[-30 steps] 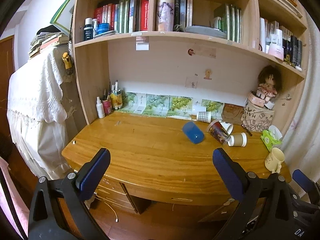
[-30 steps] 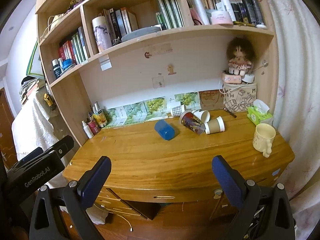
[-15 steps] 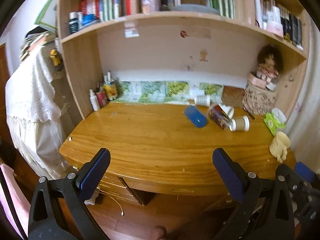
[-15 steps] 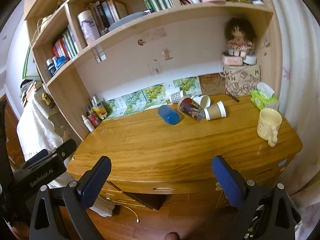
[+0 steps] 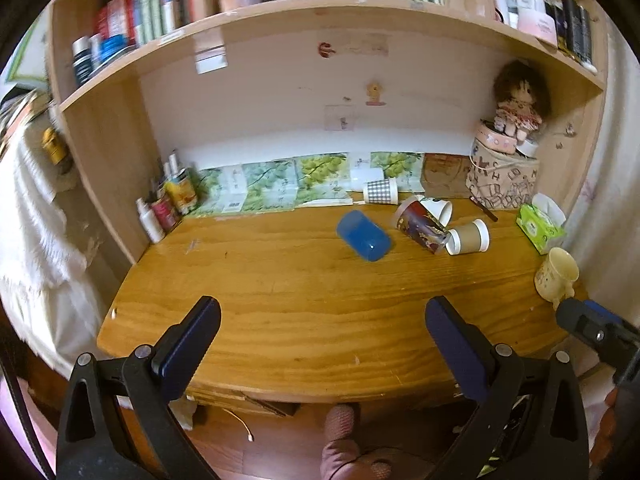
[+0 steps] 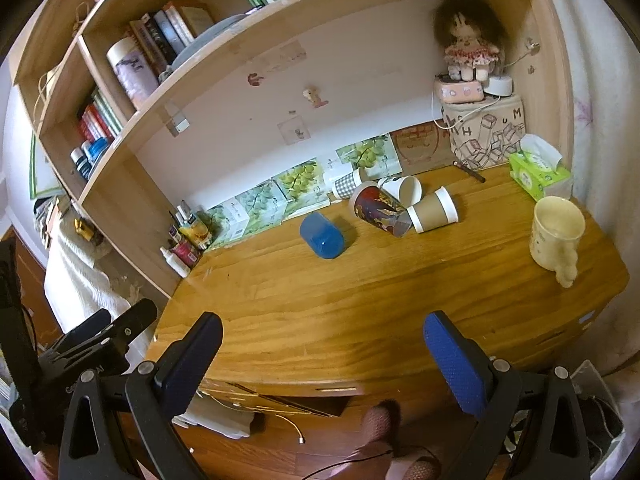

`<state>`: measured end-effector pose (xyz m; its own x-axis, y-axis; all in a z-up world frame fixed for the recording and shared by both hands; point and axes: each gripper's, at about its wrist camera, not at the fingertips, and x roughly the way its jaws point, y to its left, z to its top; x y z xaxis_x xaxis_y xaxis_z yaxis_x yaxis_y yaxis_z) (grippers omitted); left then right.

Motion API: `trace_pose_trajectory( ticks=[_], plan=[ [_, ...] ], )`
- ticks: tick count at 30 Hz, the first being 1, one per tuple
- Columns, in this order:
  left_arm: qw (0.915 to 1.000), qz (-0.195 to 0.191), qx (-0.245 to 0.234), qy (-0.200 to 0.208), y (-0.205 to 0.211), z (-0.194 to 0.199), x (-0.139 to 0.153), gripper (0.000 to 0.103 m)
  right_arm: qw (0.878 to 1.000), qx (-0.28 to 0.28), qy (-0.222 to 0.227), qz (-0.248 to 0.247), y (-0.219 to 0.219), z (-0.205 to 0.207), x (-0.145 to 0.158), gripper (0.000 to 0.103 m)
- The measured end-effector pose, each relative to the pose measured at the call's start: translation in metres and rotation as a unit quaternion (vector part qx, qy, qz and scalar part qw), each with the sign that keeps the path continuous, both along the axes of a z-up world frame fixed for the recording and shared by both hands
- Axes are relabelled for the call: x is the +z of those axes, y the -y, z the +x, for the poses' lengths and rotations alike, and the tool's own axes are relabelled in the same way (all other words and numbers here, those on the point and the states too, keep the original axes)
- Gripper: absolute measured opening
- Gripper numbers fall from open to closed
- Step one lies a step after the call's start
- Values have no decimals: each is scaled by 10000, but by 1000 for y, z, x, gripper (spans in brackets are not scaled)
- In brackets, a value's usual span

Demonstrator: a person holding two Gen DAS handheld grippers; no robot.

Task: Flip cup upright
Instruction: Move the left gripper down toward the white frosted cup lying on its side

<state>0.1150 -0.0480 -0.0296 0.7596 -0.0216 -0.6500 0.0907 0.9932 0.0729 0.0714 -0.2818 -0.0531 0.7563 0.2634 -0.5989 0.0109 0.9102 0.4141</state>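
A blue plastic cup (image 5: 363,236) lies on its side on the wooden desk (image 5: 280,304), also in the right wrist view (image 6: 322,235). Beside it lie a dark patterned cup (image 5: 420,226), a brown paper cup (image 5: 468,237), a white cup (image 5: 438,208) and a checked cup (image 5: 380,191). They also show in the right wrist view: patterned (image 6: 380,210), brown (image 6: 434,210), white (image 6: 406,188), checked (image 6: 348,183). My left gripper (image 5: 322,330) is open and empty over the desk's front edge. My right gripper (image 6: 322,346) is open and empty, also at the front edge.
A cream mug (image 6: 556,232) stands upright at the desk's right end, with a green tissue box (image 6: 540,172) behind it. Bottles (image 5: 164,204) stand at the back left. A patterned box with a doll (image 5: 504,172) stands at the back right. Bookshelves run overhead.
Both grippers have moved closer to the desk and now look down on it more steeply. The cups have not moved. Both grippers stay open.
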Motion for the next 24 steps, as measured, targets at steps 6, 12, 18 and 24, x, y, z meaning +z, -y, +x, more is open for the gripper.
trace_pose_trajectory(
  ticks=[6, 12, 18, 24],
  plan=[
    [9984, 450, -324, 138, 5, 41, 1, 102, 9997, -10, -167, 152, 7, 39, -5, 102],
    [9930, 866, -774, 198, 10, 86, 0, 102, 9997, -99, -202, 102, 8, 83, -5, 102],
    [9797, 1375, -1445, 184, 24, 135, -6, 102, 9995, -276, -172, -27, 6, 126, -5, 102],
    [9626, 1826, -2000, 66, 38, 183, -18, 102, 9991, -352, -95, -227, 1, 167, -6, 102]
  ],
)
